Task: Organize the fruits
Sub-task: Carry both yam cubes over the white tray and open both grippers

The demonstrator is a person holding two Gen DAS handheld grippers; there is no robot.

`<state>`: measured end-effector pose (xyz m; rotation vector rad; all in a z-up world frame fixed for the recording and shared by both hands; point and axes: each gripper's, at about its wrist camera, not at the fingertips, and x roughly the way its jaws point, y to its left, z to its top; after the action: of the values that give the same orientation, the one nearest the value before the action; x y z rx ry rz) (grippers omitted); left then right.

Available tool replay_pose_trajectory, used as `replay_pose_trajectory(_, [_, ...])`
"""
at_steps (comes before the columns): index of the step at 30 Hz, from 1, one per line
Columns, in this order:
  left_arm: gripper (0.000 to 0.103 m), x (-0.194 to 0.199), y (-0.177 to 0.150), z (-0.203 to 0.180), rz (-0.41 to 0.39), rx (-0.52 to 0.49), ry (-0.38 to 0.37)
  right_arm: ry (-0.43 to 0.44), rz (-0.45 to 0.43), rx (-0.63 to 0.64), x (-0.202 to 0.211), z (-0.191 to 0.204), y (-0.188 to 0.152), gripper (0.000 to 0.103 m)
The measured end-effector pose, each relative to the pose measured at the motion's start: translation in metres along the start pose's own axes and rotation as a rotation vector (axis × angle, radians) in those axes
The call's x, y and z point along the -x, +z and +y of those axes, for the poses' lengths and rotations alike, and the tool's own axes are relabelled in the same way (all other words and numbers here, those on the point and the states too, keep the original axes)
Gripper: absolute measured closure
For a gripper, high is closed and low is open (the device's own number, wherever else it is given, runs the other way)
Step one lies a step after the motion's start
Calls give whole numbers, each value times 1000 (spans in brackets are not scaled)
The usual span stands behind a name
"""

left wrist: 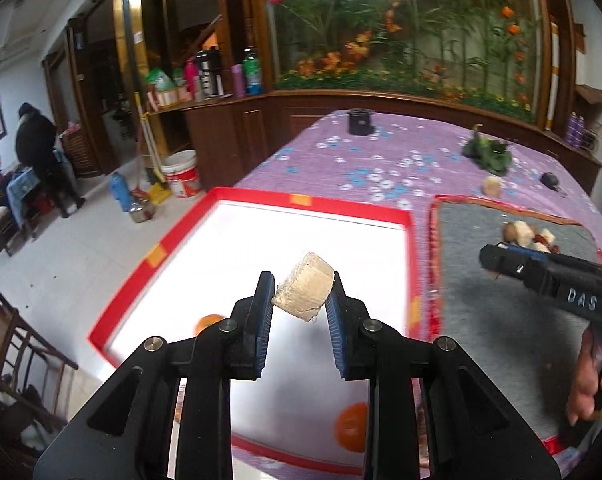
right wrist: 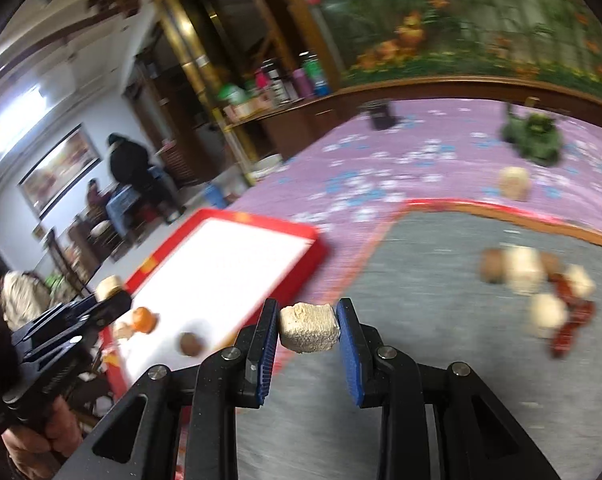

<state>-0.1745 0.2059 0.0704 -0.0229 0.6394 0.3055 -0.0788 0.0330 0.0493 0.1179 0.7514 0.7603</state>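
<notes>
My left gripper [left wrist: 302,298] is shut on a beige cut chunk [left wrist: 304,291] and hangs above the red-rimmed white tray [left wrist: 313,202]. Two orange fruits [left wrist: 352,426] lie in that tray near its front. My right gripper [right wrist: 308,326] is shut on another beige chunk [right wrist: 310,328] over the grey mat [right wrist: 421,292]. A pile of beige chunks, brown pieces and red dates [right wrist: 541,292] sits on the mat to the right. In the right wrist view the left gripper [right wrist: 101,300] appears at the left with its chunk. The right gripper [left wrist: 501,254] shows at the right edge of the left wrist view.
A purple flowered cloth [left wrist: 365,160] covers the table. On it stand a dark cup [left wrist: 360,122], a green leafy piece [left wrist: 489,154] and a lone beige chunk [left wrist: 492,186]. To the left, the floor holds a bucket [left wrist: 180,174] and bottles; people sit far left.
</notes>
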Motion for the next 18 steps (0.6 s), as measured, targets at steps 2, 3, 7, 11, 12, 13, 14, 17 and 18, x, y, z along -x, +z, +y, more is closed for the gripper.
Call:
replay_pose_trajectory(2, [78,-2,-2,9,1,12,13,29,6,16,-10,19,0,75])
replay_pose_trajectory(3, [78,-3,-3,13,1,17,16,41,4,28,-12,29,0,75])
replay_pose_trajectory(7, [78,-7,-5,25,4,28,35,72,-16,72,-18,57,-1,75])
replay_pose_trajectory(11, [78,-10,-9,35,12,42,44,86,1,100,-29,75,-1,75])
replay_pose_trajectory(12, [78,-11,-10,37,14,42,52,86,7,105,-33,78,-2,75])
replay_pose_trajectory(13, [78,-12,-12,39,17,43,61,87,15,111,-37,80,-4,75])
replay_pose_trajectory(14, [78,-13,-13,40,20,43,65,88,23,118,-41,82,-5,75])
replay_pose_trajectory(17, [78,-18,-15,43,33,44,75,89,49,130,-49,88,-12,75])
replay_pose_trajectory(18, [78,-19,-16,44,35,44,81,88,59,134,-53,89,-14,75])
